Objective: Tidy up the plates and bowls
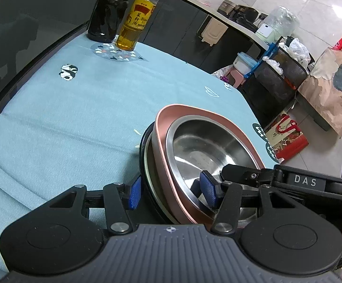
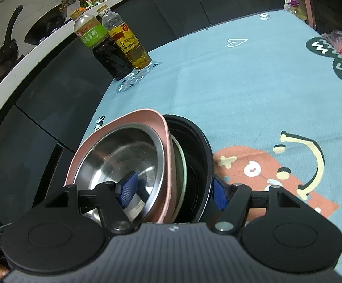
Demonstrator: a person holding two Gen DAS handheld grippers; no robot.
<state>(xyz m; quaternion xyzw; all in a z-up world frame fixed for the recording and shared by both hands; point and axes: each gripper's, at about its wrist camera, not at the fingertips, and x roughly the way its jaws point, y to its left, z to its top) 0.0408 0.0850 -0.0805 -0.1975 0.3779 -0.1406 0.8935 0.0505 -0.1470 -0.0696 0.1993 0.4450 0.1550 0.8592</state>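
A stack of dishes sits over the blue tablecloth: a black bowl [image 1: 145, 155] undermost, a pale green plate [image 2: 181, 179], a pink plate [image 1: 194, 112], and a steel bowl [image 1: 201, 146] on top. My left gripper [image 1: 172, 191] is shut on the near rim of the stack, one blue pad outside the black bowl and the other inside the steel bowl. My right gripper [image 2: 173, 193] clamps the opposite rim the same way. One black finger [image 1: 239, 174] of the right gripper reaches into the steel bowl in the left wrist view. Whether the stack rests on the cloth I cannot tell.
A dark vinegar bottle [image 2: 105, 47] and a yellow oil bottle [image 2: 131, 44] stand at the table's far edge. Beyond the table are dark cabinets, a wok [image 2: 46, 23] on the counter, a bin [image 1: 281, 70] and bags [image 1: 336, 87] on the floor.
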